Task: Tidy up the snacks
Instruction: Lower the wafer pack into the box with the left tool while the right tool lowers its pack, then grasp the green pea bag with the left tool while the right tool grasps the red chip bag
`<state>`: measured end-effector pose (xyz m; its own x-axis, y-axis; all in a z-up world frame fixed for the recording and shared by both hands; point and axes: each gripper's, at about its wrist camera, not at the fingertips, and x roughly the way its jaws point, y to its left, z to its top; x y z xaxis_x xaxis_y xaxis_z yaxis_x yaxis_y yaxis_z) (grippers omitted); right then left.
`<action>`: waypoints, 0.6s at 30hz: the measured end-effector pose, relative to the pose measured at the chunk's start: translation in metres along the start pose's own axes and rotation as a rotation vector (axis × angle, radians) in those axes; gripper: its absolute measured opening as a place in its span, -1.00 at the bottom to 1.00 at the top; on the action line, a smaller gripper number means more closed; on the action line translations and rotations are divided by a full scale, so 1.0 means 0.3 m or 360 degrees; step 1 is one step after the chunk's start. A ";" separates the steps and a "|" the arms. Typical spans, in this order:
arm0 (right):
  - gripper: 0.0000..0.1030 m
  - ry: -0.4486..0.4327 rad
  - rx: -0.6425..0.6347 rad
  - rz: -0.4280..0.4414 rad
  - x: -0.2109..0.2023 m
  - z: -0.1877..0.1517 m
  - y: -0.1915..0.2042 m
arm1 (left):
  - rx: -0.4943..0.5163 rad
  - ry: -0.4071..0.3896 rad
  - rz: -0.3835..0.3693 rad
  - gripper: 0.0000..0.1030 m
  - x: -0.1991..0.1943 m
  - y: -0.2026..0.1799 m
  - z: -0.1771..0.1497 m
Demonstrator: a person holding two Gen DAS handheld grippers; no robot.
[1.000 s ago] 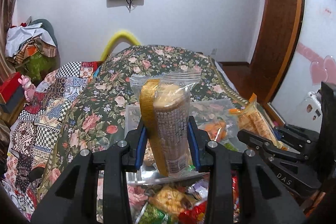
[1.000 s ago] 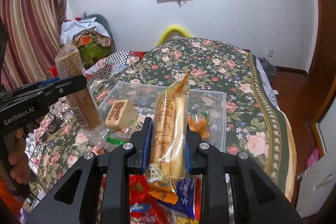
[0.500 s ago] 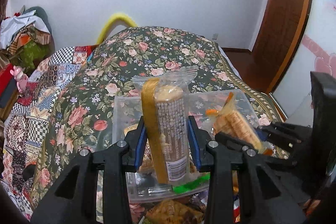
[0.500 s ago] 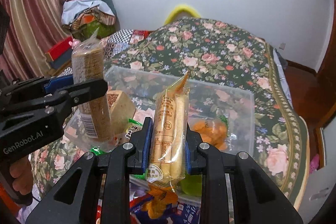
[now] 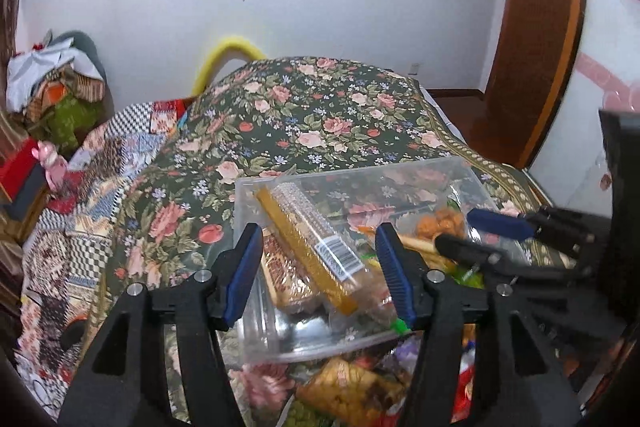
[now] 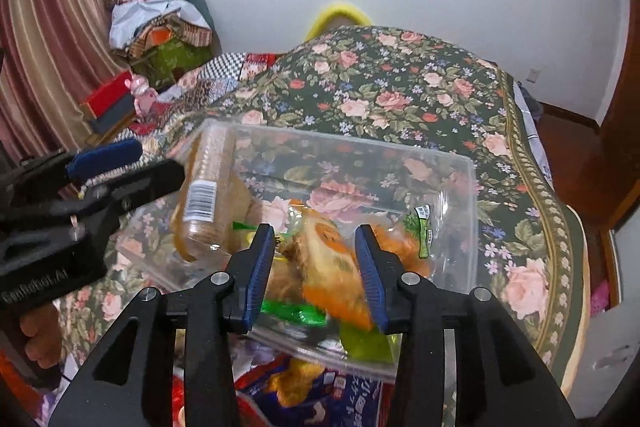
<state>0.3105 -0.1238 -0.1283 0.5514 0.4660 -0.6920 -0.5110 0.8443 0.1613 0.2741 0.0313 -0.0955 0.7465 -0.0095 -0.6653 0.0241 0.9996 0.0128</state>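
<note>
both packs just dropped into the clear bin [image 5: 472, 167]: left hand-held gripper [image 5: 320, 271] and right hand-held gripper [image 6: 316, 271] have just been opening, cracker sleeve [image 5: 308, 239] and orange pack [image 6: 332, 267] loose between them.

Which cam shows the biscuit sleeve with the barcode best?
Left wrist: the biscuit sleeve lies full length between the left gripper's open fingers, gold stripe and barcode clear. Right wrist shows the sleeve foreshortened at the clear bin's left end.

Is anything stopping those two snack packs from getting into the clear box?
Nothing visible does. The clear box has no lid on it. The left gripper and right gripper have just been opening, and the cracker sleeve and orange-wrapped pack already lie inside, free of the pads.
</note>
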 end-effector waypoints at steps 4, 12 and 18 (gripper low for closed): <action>-0.22 -0.0060 0.0036 0.0013 -0.064 -0.003 -0.010 | 0.0004 -0.0025 -0.0012 0.23 -0.059 0.005 -0.022; 0.00 -0.0177 0.0017 -0.0042 -0.205 -0.060 0.001 | 0.0001 -0.0041 -0.0030 0.39 -0.167 0.025 -0.089; 0.08 -0.0180 0.0029 -0.0032 -0.253 -0.124 -0.002 | 0.0020 0.0002 -0.0027 0.53 -0.203 0.045 -0.165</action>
<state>0.2445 -0.1696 -0.1021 0.6328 0.4748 -0.6116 -0.4876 0.8580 0.1615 0.1960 0.0466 -0.0918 0.7452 -0.0265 -0.6664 0.0451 0.9989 0.0106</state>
